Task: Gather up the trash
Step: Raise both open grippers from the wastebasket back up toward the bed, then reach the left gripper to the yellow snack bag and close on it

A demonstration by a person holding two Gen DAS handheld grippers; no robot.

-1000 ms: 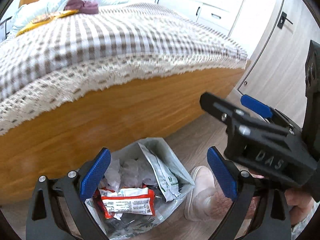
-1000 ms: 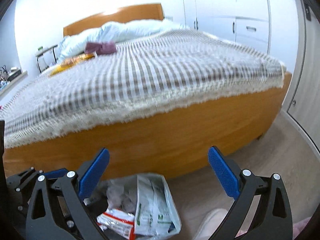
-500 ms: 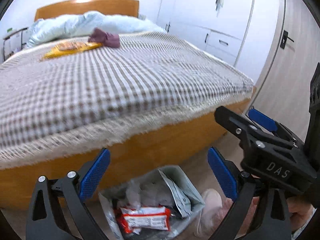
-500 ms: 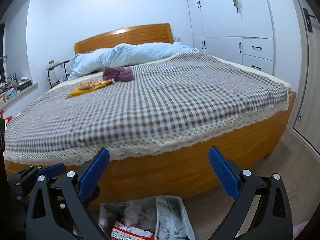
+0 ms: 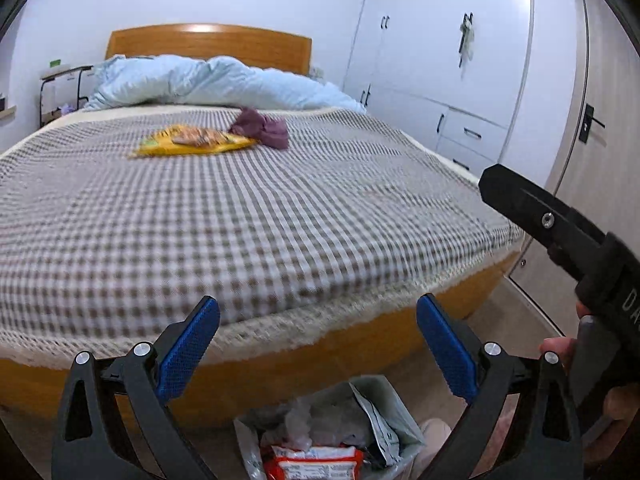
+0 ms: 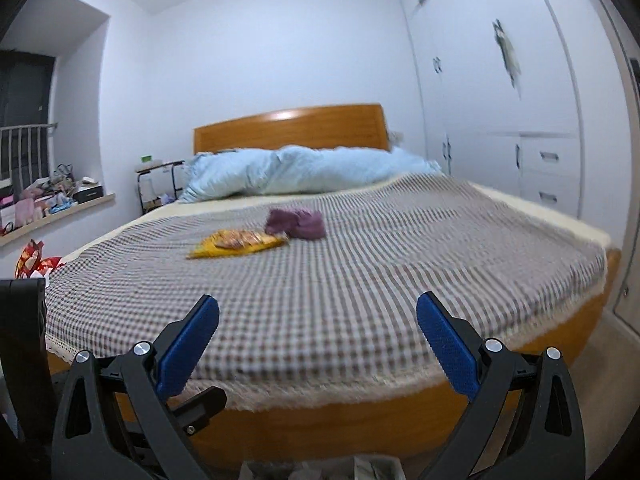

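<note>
Left wrist view: left gripper [image 5: 318, 344], spread and empty, is rising from the trash bag [image 5: 328, 432] at 6 o'clock; yellow snack wrapper [image 5: 196, 141] lying at 11 o'clock.
Right wrist view: right gripper [image 6: 318, 344], spread and empty, is facing the wrapper [image 6: 238, 243] as 1 next pickup target.

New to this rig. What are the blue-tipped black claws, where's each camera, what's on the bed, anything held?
No robot arm here: a person carries two handheld grippers, each with a fisheye camera looking along its fingers. One view shows the left gripper, the other the right gripper; both are open and hold nothing. The black body at the right of the left view is the right gripper, with the person's hand on it. On the checked bedspread lie a yellow snack bag, a purple cloth and a blue duvet. A trash bag sits on the floor below.
</note>
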